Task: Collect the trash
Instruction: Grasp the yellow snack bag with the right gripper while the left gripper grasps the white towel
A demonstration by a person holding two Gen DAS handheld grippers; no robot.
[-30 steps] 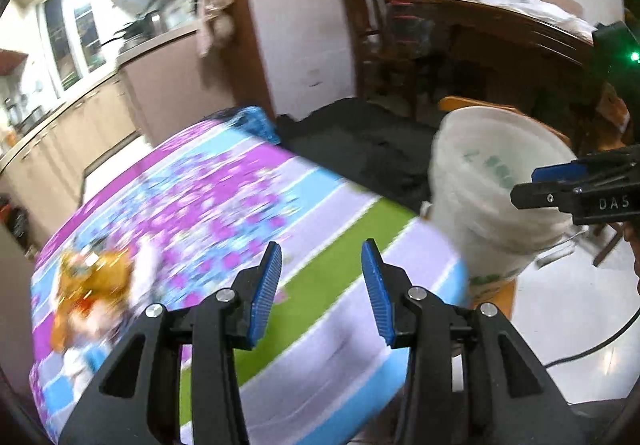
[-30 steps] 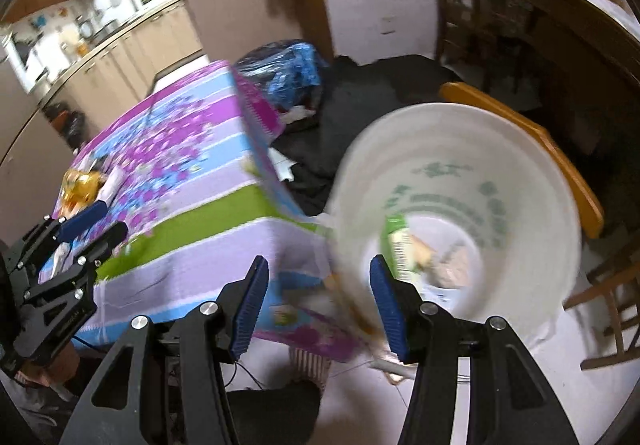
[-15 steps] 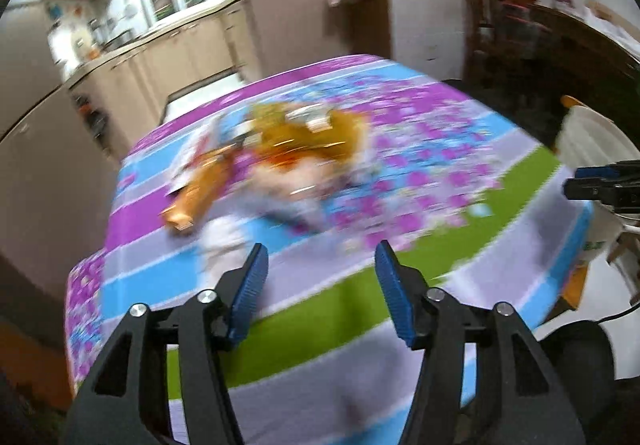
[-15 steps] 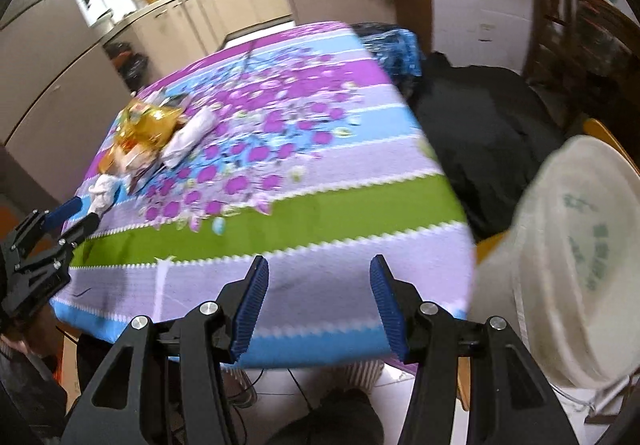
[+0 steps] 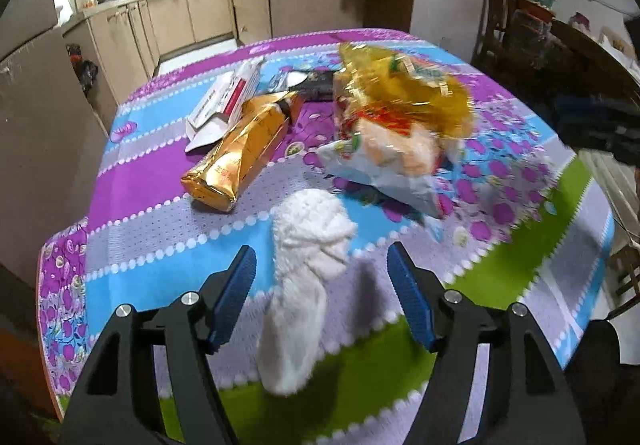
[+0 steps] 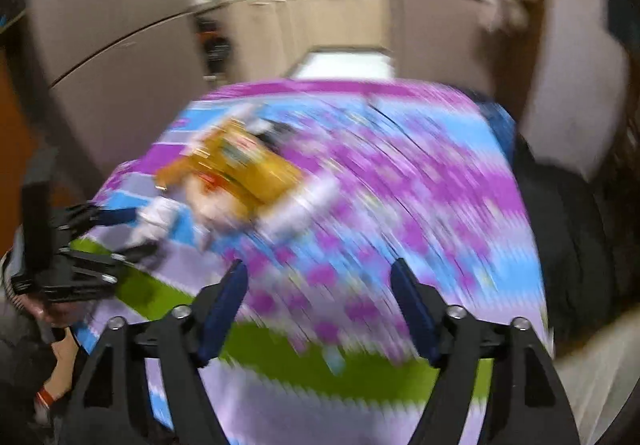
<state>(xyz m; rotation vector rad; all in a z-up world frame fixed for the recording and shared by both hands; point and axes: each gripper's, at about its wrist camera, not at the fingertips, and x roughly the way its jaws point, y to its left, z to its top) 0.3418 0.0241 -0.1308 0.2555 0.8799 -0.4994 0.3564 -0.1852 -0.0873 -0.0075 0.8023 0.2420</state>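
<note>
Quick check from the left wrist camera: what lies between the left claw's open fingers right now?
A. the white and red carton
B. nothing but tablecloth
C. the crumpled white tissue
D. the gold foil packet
C: the crumpled white tissue lies on the tablecloth between the fingers of the open left claw, which do not press it.

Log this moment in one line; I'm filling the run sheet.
left claw: open, opening, over white tissue wad | right claw: open, opening, empty | wrappers on tablecloth
</note>
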